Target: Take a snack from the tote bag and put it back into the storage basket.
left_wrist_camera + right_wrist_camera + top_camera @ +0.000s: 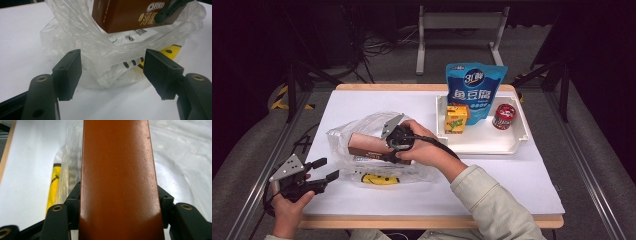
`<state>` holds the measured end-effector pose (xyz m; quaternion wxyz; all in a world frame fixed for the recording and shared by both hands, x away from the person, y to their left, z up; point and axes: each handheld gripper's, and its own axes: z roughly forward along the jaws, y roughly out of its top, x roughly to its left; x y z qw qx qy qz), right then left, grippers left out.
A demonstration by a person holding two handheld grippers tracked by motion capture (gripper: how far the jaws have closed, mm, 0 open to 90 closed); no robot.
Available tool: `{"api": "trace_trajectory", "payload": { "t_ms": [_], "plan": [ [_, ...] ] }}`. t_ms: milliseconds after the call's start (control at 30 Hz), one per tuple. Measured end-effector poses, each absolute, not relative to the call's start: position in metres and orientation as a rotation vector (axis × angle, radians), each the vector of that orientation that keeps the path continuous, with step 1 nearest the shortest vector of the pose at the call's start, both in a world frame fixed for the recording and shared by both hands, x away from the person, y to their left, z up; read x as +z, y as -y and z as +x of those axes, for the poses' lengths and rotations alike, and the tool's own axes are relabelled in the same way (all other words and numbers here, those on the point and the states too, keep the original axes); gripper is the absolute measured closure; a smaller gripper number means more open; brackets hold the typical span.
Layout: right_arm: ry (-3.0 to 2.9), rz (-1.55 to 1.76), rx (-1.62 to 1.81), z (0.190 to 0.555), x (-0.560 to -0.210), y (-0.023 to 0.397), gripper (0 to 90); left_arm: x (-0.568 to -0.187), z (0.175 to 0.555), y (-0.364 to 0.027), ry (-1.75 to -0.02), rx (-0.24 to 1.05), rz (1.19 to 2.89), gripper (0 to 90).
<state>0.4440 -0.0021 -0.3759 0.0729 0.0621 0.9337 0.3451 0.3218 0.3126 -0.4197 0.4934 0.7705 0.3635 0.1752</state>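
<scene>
The right gripper (388,150) is clenched on a brown Oreo box (367,145), its jaws pressed against the box's two long sides, as the right gripper view shows with the box (117,177) running straight out between them; the grip near one end leaves the rest of the box free to slide. The box sits over the mouth of a clear plastic bag (357,132) lying crumpled on the white table (492,170), partly within the film; whether it is going in or coming out cannot be told from this moment alone. In the left gripper view the box (125,15) hangs tilted above the bag (100,57), clear of the table, with the other gripper's jaw on its far end.

The left gripper (326,169) rests near the table's front left corner, jaws released and spread wide with nothing between them; it points at the bag's near edge, likely placed to pinch the film and steady the opening.

Behind, a white tray (517,142) keeps a blue pouch (476,90), a yellow carton (456,119) and a red can (504,116) together, well apart from the bag; probably the stock of goods for this packing work.
</scene>
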Motion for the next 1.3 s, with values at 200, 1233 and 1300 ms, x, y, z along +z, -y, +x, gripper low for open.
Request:
{"api": "trace_trajectory", "payload": {
  "t_ms": [200,1233,1300],
  "plan": [
    [-2.774,0.173,1.081,0.442,-0.364,0.004,42.4,-0.42,0.322,-0.313,-0.879,0.428,1.867,31.7],
    [-2.681,0.178,1.205,0.436,-0.32,0.044,42.5,-0.419,0.327,-0.309,-0.87,0.417,1.871,32.1],
    [-2.674,0.189,1.199,0.436,-0.318,0.051,42.5,-0.419,0.327,-0.309,-0.873,0.415,1.87,32.1]
  ]
}}
